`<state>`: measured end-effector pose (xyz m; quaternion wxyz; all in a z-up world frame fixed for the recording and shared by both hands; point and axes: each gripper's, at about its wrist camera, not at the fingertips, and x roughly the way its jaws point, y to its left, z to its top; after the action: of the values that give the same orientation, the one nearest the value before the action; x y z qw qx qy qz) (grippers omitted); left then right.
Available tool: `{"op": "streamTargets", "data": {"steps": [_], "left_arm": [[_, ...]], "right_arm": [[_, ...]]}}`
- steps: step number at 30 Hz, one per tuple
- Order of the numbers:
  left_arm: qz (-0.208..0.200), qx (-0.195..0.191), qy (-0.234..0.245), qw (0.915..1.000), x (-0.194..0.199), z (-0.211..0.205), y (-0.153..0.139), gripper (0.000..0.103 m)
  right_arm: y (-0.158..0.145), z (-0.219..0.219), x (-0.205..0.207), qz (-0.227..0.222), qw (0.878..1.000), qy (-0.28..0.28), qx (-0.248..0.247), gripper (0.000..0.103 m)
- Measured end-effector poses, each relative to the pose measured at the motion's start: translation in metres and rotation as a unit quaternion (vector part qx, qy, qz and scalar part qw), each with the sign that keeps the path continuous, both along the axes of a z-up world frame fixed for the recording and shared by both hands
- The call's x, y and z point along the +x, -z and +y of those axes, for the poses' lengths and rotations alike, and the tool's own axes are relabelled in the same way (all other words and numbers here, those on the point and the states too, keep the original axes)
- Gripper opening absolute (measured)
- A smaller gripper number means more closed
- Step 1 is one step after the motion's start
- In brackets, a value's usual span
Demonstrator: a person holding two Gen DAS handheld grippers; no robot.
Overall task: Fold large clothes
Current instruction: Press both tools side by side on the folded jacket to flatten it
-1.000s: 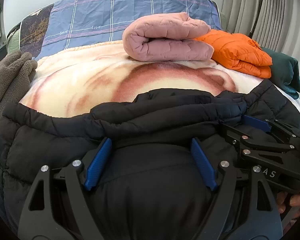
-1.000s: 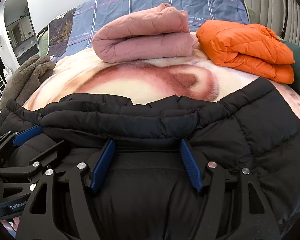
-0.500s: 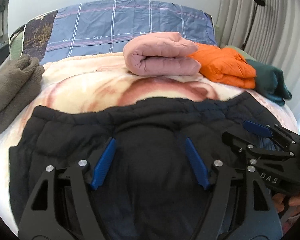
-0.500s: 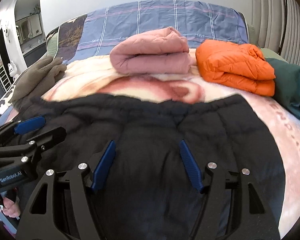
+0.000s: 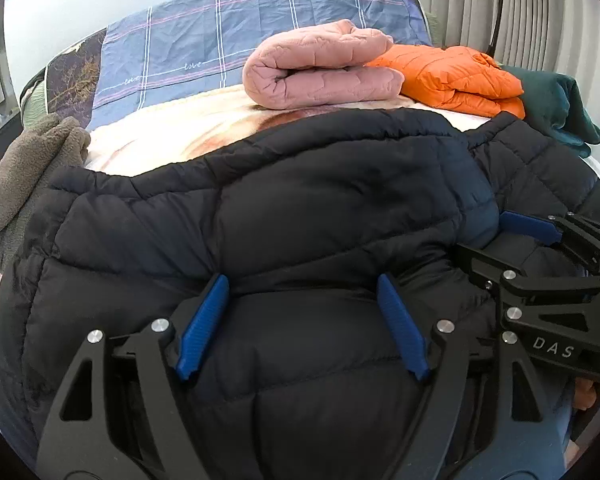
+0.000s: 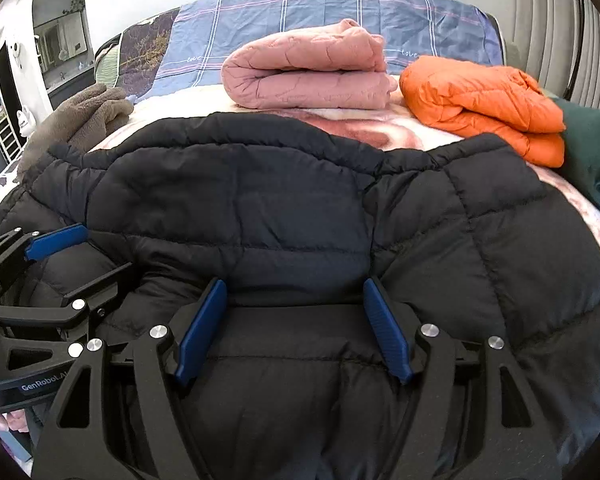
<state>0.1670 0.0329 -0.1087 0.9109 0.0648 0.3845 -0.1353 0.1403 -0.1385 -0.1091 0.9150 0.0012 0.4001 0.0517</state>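
Your left claw (image 5: 302,320) and right claw (image 6: 294,322) each grasp a thick fold of the black puffer jacket (image 5: 320,200), the left having just widened slightly. The jacket fills the lower frame on the bed (image 5: 140,148), below the folded pink quilted jacket (image 5: 320,68).

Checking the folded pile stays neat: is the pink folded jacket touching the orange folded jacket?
Touching. In the right wrist view the pink folded jacket meets the orange folded jacket at its right end, with no gap between them.
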Motion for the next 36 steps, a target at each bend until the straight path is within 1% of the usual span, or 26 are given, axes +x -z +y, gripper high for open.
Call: {"op": "streamTargets", "data": {"steps": [3,5,7,8,9,11,12,13,14,15,16,17,21,23,25,26,27,29,30,31,33,36], "left_arm": [[-0.009,-0.012,-0.008,0.9999,-0.007,0.006,-0.008,0.078],[-0.016,-0.037,-0.023,0.9989,-0.023,0.017,-0.023,0.075],[-0.018,-0.072,-0.001,0.9972,-0.046,0.027,-0.038,0.075],[-0.017,-0.075,0.007,0.9970,-0.055,0.030,-0.042,0.075],[-0.017,-0.070,0.014,0.9973,-0.065,0.031,-0.043,0.075],[-0.012,-0.049,0.029,0.9983,-0.080,0.029,-0.037,0.077],[-0.004,-0.039,0.038,0.9985,-0.085,0.026,-0.028,0.078],[0.001,-0.029,0.043,0.9986,-0.088,0.023,-0.019,0.080],[-0.007,-0.003,0.049,0.9988,-0.094,0.017,-0.006,0.082],[-0.026,0.026,0.052,0.9980,-0.098,0.011,0.005,0.082],[-0.033,0.037,0.050,0.9975,-0.100,0.009,0.009,0.082],[-0.032,0.043,0.046,0.9975,-0.099,0.007,0.009,0.082],[-0.032,0.033,0.046,0.9979,-0.101,0.011,0.006,0.082],[-0.039,0.025,0.043,0.9980,-0.109,0.015,0.002,0.082],[-0.044,0.020,0.039,0.9981,-0.116,0.018,-0.002,0.081],[-0.050,0.021,0.037,0.9978,-0.123,0.019,-0.005,0.081],[-0.055,0.024,0.038,0.9975,-0.129,0.021,-0.008,0.081],[-0.066,0.041,0.041,0.9961,-0.136,0.018,-0.010,0.082],[-0.069,0.052,0.043,0.9953,-0.137,0.016,-0.007,0.083],[-0.069,0.059,0.043,0.9949,-0.137,0.015,-0.003,0.084],[-0.059,0.051,0.034,0.9964,-0.133,0.016,0.002,0.084],[-0.058,0.046,0.033,0.9967,-0.132,0.017,0.001,0.084]], "right_arm": [[-0.011,-0.008,-0.013,-0.012,1.000,0.008,0.022,0.071],[-0.024,-0.015,-0.033,-0.023,0.999,0.021,0.039,0.071],[-0.035,-0.017,-0.064,-0.031,0.997,0.002,0.065,0.071],[-0.035,-0.017,-0.073,-0.030,0.997,-0.005,0.070,0.071],[-0.032,-0.015,-0.086,-0.024,0.997,-0.012,0.073,0.071],[-0.018,-0.011,-0.101,-0.005,0.998,-0.021,0.062,0.071],[-0.006,-0.007,-0.107,-0.002,0.999,-0.021,0.037,0.072],[0.000,-0.004,-0.110,-0.010,1.000,-0.022,0.019,0.072],[0.005,0.000,-0.112,-0.018,1.000,-0.023,0.003,0.072],[0.010,0.007,-0.112,-0.026,0.999,-0.020,-0.019,0.072],[0.012,0.010,-0.111,-0.027,0.999,-0.017,-0.026,0.073],[0.012,0.012,-0.109,-0.025,0.999,-0.013,-0.028,0.073],[0.008,0.003,-0.114,-0.031,0.999,-0.021,-0.006,0.074],[0.003,-0.001,-0.121,-0.036,0.999,-0.010,-0.008,0.073],[-0.007,-0.004,-0.137,-0.044,0.999,0.001,0.006,0.073],[-0.010,-0.004,-0.145,-0.047,0.999,-0.004,0.017,0.073],[-0.012,-0.004,-0.148,-0.049,0.999,-0.009,0.018,0.073],[-0.005,-0.002,-0.151,-0.043,0.999,-0.015,-0.004,0.075],[0.005,-0.002,-0.150,-0.040,0.999,-0.017,-0.015,0.076],[0.012,-0.003,-0.148,-0.043,0.999,-0.016,-0.016,0.076],[0.012,0.001,-0.147,-0.043,0.999,-0.009,-0.023,0.077],[0.014,-0.001,-0.146,-0.041,0.999,-0.009,-0.017,0.078]]}}
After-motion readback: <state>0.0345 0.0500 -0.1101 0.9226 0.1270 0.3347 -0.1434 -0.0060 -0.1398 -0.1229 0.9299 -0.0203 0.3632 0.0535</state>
